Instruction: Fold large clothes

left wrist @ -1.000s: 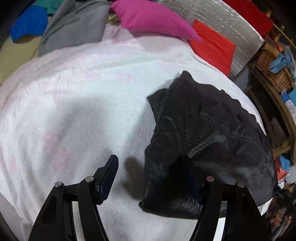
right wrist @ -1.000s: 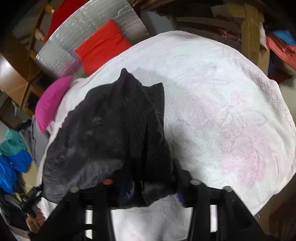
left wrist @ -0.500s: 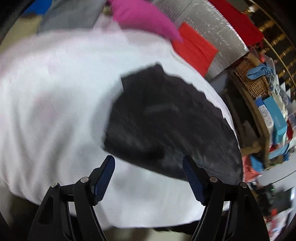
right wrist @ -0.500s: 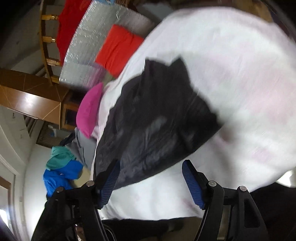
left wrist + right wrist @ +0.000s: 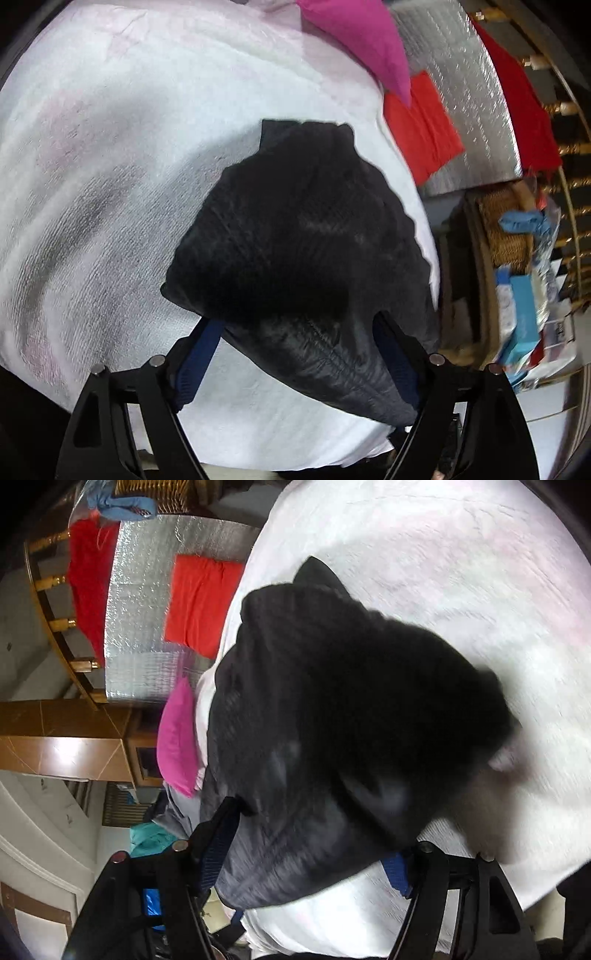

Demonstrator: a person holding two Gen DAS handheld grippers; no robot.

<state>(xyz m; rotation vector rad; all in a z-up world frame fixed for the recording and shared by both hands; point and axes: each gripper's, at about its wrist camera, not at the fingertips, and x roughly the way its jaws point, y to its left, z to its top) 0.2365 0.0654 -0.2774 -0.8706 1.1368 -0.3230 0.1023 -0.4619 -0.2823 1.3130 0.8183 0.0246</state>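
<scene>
A black ribbed garment (image 5: 295,229) lies folded in a compact heap on the white bedspread (image 5: 110,147). My left gripper (image 5: 297,321) reaches over its near edge; the jaws are opening and the cloth lies between the blue pads (image 5: 199,358) and hides both tips. In the right wrist view the same garment (image 5: 351,701) fills the middle over the bedspread (image 5: 443,554). My right gripper (image 5: 314,834) straddles its near end, jaws wide, with cloth draped over the left finger (image 5: 218,849). I see neither pad pair pressing the cloth.
A pink pillow (image 5: 354,40), a red cushion (image 5: 421,122) and a silver foil mat (image 5: 469,110) sit past the garment. A wicker basket (image 5: 506,229) and boxes (image 5: 521,314) crowd the side. Grey and teal clothes (image 5: 155,834) lie beyond the pillow. The bed's edge runs just below both grippers.
A second ago both grippers had cloth between their fingers. They let go, drew back open, rolled, and now have sunk so the garment's near edge lies between the fingers.
</scene>
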